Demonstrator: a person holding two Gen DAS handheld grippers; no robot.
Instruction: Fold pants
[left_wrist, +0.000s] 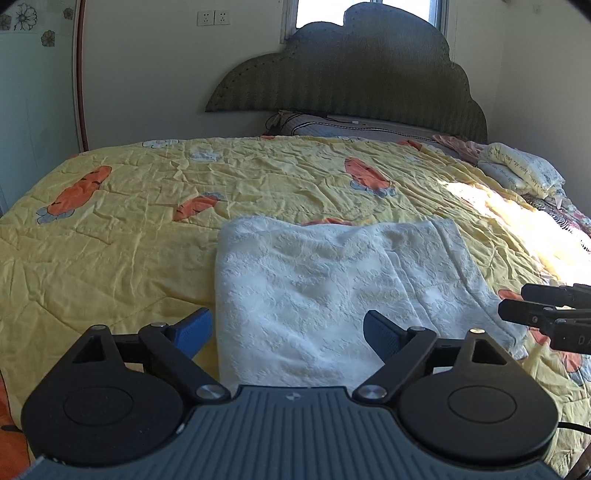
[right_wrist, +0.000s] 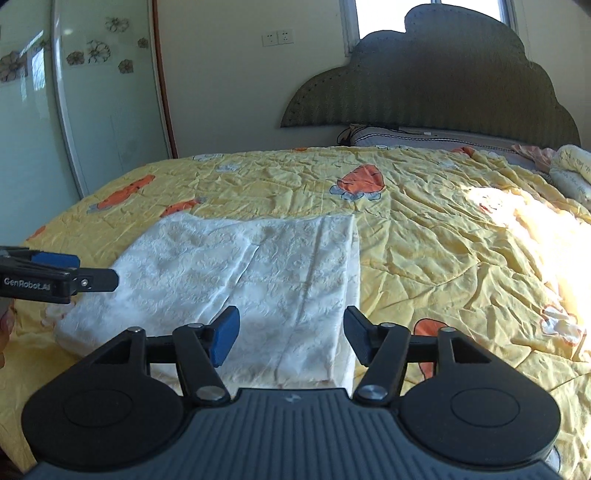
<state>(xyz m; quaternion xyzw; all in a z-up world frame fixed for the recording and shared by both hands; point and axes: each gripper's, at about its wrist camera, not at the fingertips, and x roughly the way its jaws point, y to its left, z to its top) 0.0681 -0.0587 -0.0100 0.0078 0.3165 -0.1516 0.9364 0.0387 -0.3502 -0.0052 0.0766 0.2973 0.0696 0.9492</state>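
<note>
On the bed (left_wrist: 110, 236), near its front edge, I see the white pants (left_wrist: 332, 280) lying folded into a rough rectangle on the yellow carrot-print quilt (right_wrist: 443, 236). Fabric is textured; a crease runs lengthwise in the right wrist view, and the stack's right edge shows layered thickness.

Left gripper (left_wrist: 288, 332): jaws spread wide, holding nothing. Its 2 blue pads (left_wrist: 194, 330) straddle the near-left part of the pants, left pad over the quilt just beside the pants' left edge, right pad over the fabric. Can't tell if either pad touches cloth.

Right gripper (right_wrist: 291, 338): jaws also wide apart, nothing between them but fabric below. It sits over the near-right part of the pants; its right finger lines up close to the pants' right edge.

Each gripper shows at the side of the other's view: right one at the pants' right border, left one at the left border.

Background: dark cloud-shaped headboard (left_wrist: 351, 74), pillow (left_wrist: 332, 127) under it, folded bedding (left_wrist: 521, 168) at far right, sun patch (right_wrist: 535, 221) on the quilt.
</note>
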